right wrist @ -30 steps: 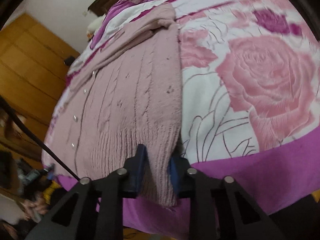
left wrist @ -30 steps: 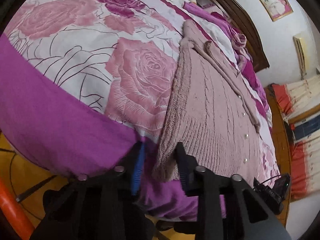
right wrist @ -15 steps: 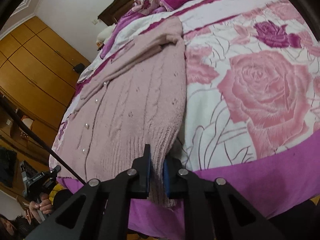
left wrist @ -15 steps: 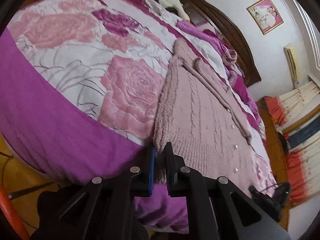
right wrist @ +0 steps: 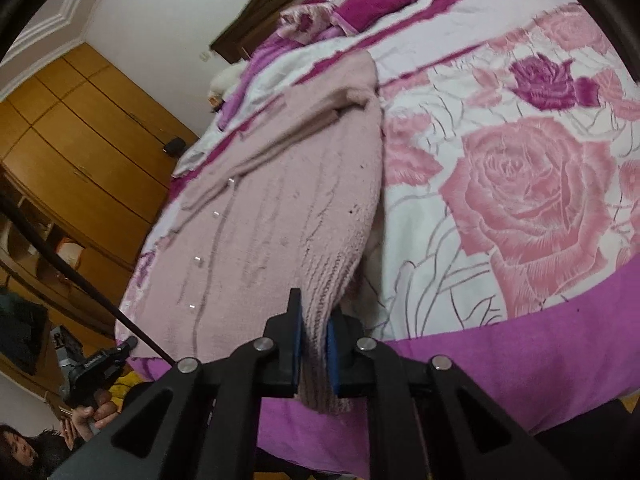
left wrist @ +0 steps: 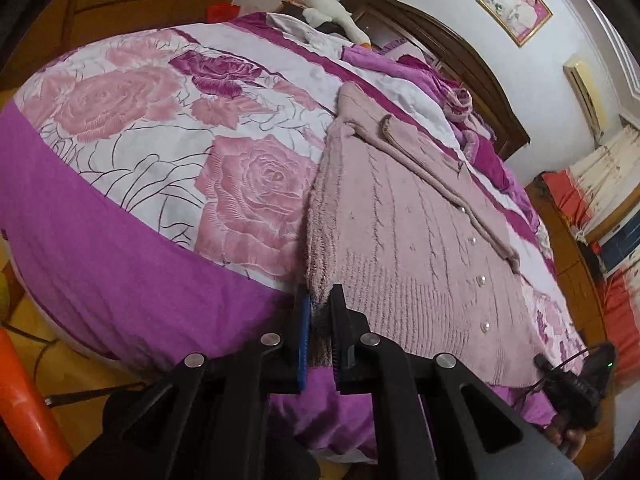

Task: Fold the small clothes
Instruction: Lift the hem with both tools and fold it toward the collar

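Both jaws are now clenched on the hem of the pink knitted cardigan (left wrist: pixel 404 236): the left gripper (left wrist: pixel 319 312) pinches the near left hem corner, the right gripper (right wrist: pixel 314 320) the near right corner, ribbed knit bunched between the blue pads. 1 second ago the jaws stood apart around the fabric; they have since closed fully and both corners have lifted slightly off the bed (left wrist: pixel 132 264), the edges peeling up. The cardigan otherwise lies flat and buttoned on the rose-print bedspread (right wrist: pixel 520 200), sleeves folded across the chest, collar toward the headboard (left wrist: pixel 460 60). Judgement: grasp secured at 2 points, so the hem-to-collar fold can begin; risk is loose knit slipping or stretching unevenly.
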`<state>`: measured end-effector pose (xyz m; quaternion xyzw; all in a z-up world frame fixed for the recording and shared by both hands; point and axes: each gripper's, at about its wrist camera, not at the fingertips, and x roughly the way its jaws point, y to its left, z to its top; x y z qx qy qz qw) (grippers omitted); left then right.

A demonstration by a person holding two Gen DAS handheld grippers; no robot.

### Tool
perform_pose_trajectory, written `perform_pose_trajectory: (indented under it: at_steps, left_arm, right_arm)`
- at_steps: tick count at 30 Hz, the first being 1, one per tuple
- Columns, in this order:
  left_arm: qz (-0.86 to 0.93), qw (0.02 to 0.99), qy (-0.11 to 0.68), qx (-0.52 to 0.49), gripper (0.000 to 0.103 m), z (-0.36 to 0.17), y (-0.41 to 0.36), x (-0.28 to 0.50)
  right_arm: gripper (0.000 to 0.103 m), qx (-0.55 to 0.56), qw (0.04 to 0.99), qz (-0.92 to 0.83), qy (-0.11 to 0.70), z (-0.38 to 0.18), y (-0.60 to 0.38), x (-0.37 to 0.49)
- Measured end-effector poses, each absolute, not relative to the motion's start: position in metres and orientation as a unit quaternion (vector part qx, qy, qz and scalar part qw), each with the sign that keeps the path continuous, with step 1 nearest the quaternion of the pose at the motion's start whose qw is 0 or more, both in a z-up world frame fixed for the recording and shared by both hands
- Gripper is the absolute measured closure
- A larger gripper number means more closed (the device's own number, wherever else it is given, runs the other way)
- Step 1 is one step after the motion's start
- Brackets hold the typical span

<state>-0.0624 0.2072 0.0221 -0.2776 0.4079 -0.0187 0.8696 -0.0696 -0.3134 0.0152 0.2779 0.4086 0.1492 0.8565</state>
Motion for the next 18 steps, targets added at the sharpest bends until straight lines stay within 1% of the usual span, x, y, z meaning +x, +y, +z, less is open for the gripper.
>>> perform_pose_trajectory:
  at_steps: [3, 6, 12, 15, 18]
  left_arm:
    - [-0.015, 0.878, 0.407, -0.252, 0.103, 0.028, 0.199, -0.062]
    - [-0.018, 0.879, 0.408, -0.247, 0.103, 0.031, 0.195, -0.060]
    - [-0.038, 0.884, 0.386, -0.261, 0.103, 0.048, 0.193, -0.061]
    - [-0.050, 0.876, 0.386, -0.285, 0.103, 0.052, 0.195, -0.057]
    - [-0.048, 0.879, 0.383, -0.280, 0.103, 0.062, 0.192, -0.054]
  right_arm:
    - [0.093, 0.276, 0.863, 0.149, 0.397, 0.023, -0.316, -0.071]
    - [0.093, 0.283, 0.863, 0.149, 0.392, 0.028, -0.317, -0.068]
    - [0.093, 0.285, 0.862, 0.144, 0.393, 0.036, -0.318, -0.061]
    - [0.093, 0.291, 0.861, 0.144, 0.392, 0.039, -0.320, -0.058]
    - [0.093, 0.306, 0.854, 0.146, 0.394, 0.041, -0.322, -0.055]
